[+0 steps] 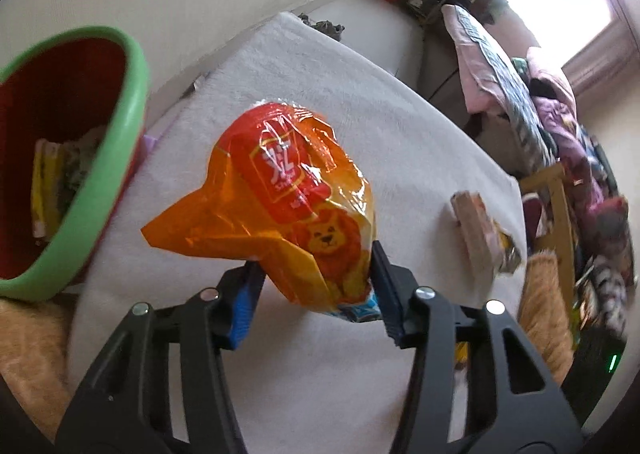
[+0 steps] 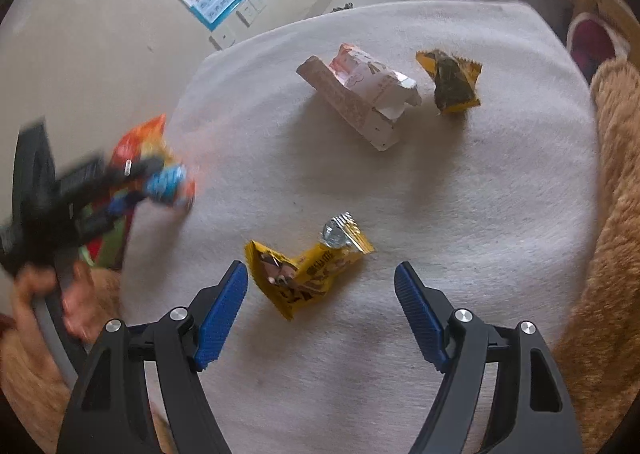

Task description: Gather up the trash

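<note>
Pinching an orange bag [image 1: 276,189] by its lower end, the left claw [image 1: 316,286] has both blue pads pressed into the crinkled plastic, and the bag stands up and away from the fingers, lifted off the tabletop [image 1: 320,73]. It shows a red label and a cartoon lion. Up and to the left of this claw sits a bin [image 1: 100,181] with a green rim and red inside, holding a yellow wrapper and other scraps at its bottom; the bag is beside the bin's rim, not over its mouth. To the right of the left claw, a small carton [image 1: 476,230] lies on the tabletop, blurred. The right claw [image 2: 320,294] is spread wide with nothing between its pads, hovering over the pale cloth of the tabletop. Just ahead of it, nearer its left finger, lies a yellow wrapper [image 2: 308,274] with a torn silver end. Farther ahead are the opened carton [image 2: 360,97], lying on its side, and, just right of that, a second yellow packet [image 2: 452,81], apart from the carton. Far to the left of the right claw, the left claw [image 2: 160,181] with the bag appears as a blur.
</note>
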`<state>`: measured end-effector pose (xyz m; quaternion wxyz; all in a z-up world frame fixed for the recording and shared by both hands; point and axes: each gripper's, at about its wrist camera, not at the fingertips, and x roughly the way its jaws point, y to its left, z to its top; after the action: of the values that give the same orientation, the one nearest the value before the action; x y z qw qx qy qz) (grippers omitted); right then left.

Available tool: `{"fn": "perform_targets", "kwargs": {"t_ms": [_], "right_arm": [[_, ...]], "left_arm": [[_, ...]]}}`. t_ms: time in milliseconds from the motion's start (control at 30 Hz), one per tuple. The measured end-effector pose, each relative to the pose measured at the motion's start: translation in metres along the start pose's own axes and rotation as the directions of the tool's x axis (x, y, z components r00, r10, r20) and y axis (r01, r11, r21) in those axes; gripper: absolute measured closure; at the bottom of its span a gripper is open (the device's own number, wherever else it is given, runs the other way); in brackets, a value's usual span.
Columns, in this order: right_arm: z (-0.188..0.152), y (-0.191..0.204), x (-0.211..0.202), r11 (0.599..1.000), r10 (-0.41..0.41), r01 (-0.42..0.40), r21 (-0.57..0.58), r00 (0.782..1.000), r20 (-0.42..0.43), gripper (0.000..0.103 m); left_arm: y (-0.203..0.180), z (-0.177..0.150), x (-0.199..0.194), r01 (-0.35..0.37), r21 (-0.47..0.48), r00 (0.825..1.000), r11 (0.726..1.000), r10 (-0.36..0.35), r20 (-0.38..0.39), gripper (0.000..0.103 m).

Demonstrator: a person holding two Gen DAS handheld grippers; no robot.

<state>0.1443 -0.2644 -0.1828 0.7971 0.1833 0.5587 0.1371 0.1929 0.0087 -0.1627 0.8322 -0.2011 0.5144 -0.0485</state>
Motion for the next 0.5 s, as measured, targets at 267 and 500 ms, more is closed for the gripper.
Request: {"fn": "perform_targets", "kwargs": {"t_ms": [267,500], "right_arm": [[0.006,0.005,0.008,1.000,-0.015,0.015,-0.006,1.000,-0.024,0.052],[0.007,0.011,-0.009,0.999,-0.032,0.033,-0.025,0.998,0.048,0.064]], "left_arm": [[0.001,-0.018,-0.022,-0.035,0.084,0.998,0.996,0.030,0.058,0.054],[-0.005,-0.016,-0.042,-0.052,0.143,0.990,0.988,0.033,0.135,0.053]]}}
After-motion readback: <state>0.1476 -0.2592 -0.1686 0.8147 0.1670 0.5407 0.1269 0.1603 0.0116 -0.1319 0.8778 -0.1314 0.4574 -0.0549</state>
